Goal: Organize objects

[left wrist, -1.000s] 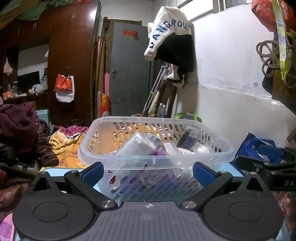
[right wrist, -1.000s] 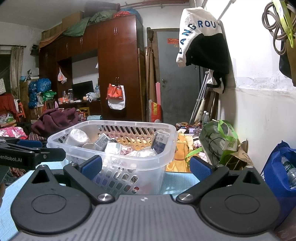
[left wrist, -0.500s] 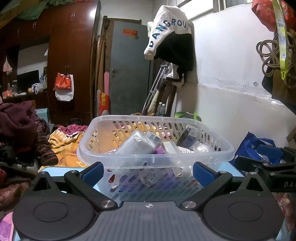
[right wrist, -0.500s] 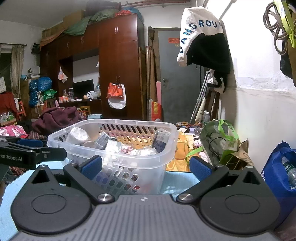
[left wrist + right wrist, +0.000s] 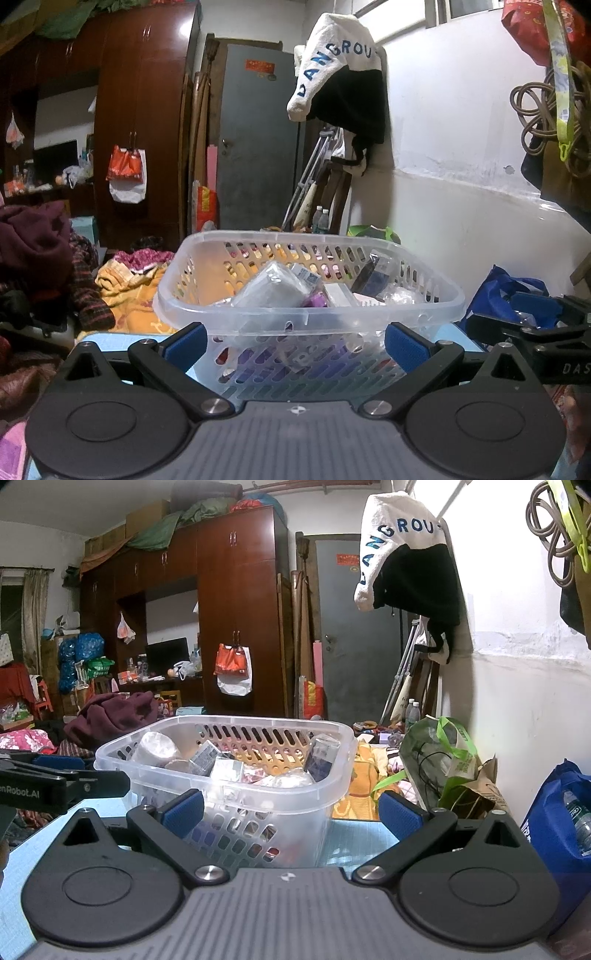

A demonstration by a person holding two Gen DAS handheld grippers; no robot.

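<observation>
both grippers, left gripper (image 5: 295,341) and right gripper (image 5: 290,814), are hanging spread wide, holding nothing. clear basket (image 5: 310,314) is sitting on the blue table (image 5: 343,840), loaded with packets. likely between picks; next calls for choosing an item.

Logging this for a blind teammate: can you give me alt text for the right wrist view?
A clear slotted plastic basket full of small packaged items sits on a light blue mat, just ahead of the open, empty right claw. The left claw pokes in from the left; a cluttered room lies behind.
</observation>
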